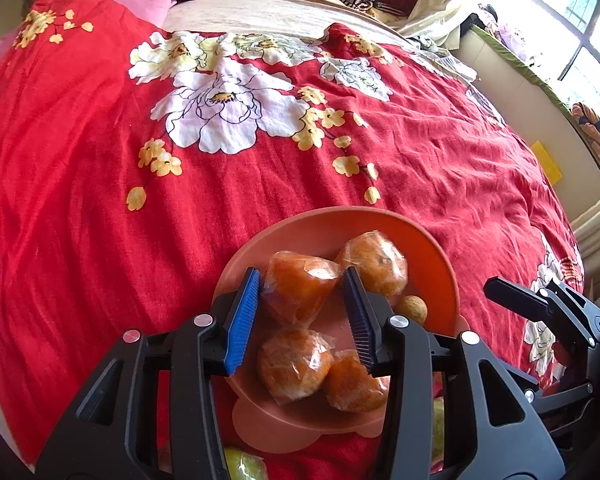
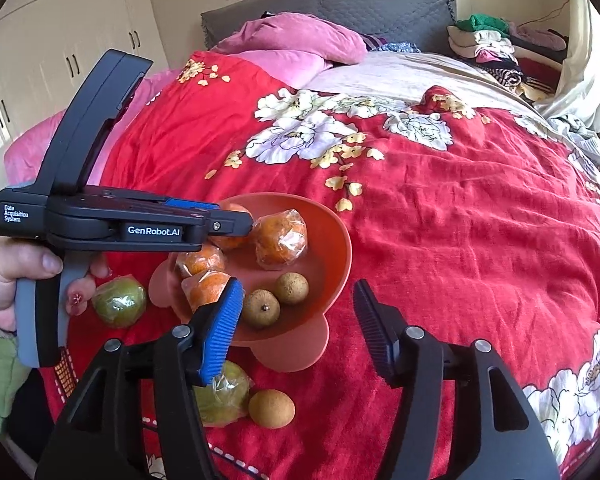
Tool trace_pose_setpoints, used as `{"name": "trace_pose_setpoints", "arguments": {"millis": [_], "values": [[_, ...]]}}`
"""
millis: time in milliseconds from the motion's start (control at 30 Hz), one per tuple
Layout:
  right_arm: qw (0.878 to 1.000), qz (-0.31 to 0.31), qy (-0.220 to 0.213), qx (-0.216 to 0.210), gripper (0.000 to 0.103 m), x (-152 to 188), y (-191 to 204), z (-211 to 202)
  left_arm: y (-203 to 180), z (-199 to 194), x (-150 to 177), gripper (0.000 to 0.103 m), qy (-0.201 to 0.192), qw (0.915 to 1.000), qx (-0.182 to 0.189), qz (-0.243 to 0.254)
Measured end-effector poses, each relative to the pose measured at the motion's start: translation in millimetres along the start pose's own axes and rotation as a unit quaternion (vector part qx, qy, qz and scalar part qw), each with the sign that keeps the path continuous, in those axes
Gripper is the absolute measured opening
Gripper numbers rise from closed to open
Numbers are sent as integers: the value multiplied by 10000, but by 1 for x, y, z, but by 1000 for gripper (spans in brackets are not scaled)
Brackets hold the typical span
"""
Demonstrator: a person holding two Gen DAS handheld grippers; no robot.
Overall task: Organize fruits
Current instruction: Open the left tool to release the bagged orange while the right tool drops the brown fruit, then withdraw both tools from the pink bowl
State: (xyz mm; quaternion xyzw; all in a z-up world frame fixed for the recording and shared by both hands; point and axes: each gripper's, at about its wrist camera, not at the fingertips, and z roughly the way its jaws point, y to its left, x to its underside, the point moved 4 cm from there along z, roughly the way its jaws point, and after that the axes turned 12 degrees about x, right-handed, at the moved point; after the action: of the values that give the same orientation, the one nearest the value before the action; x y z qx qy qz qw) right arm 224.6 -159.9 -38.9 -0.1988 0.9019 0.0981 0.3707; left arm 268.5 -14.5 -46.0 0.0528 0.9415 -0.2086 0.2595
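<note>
The bowl point(image 2: 336, 248) sits on the red bedspread point(image 2: 460, 240), holding four plastic-wrapped oranges and two small brown longans point(image 2: 262, 309).

At about 9 o'clock of the bowl lies a wrapped green fruit point(image 2: 119, 306); at about 6 o'clock lie a second wrapped green fruit point(image 2: 224, 396) and a loose longan point(image 2: 271, 408).

The left gripper point(image 1: 300, 284) reaches into the bowl with its jaws partly open around a wrapped orange point(image 1: 298, 292) — whether the pads press it or only flank it I cannot tell.

The right gripper point(image 2: 298, 320) hangs over the bowl's near rim, its jaws standing wide with nothing between the pads; the longans lie just beyond them.

The wrapped fruit is likely light and slightly soft, and the film looks slick and loose, so the pads should bear on the round body across its widest part, not on a wrapper tail. The longan is small, hard-shelled and apt to roll — take it squarely across the middle with a gentle close.
</note>
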Motion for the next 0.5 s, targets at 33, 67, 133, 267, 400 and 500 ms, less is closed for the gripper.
{"name": "trace_pose_setpoints", "arguments": {"millis": [33,67,133,267,400,500], "values": [[10000,4,2,29,59,0,0,-1,-1,-2,0,36,-15,10000,3,4],[10000,7,-4,41,60,0,-1,-1,-1,-3,0,39,-30,10000,3,6],[10000,38,-22,42,62,1,-2,-2,-3,-7,-1,39,-60,10000,-10,20],[9999,80,-48,60,65,1,-4,-6,-7,-14,-1,45,-129,9999,-14,43],[9998,141,-81,93,70,1,-6,-10,-9,-22,-1,50,-218,9998,-33,33],[9997,208,-121,109,75,0,-10,-14,-9,-29,1,56,-283,9996,-36,0]]}}
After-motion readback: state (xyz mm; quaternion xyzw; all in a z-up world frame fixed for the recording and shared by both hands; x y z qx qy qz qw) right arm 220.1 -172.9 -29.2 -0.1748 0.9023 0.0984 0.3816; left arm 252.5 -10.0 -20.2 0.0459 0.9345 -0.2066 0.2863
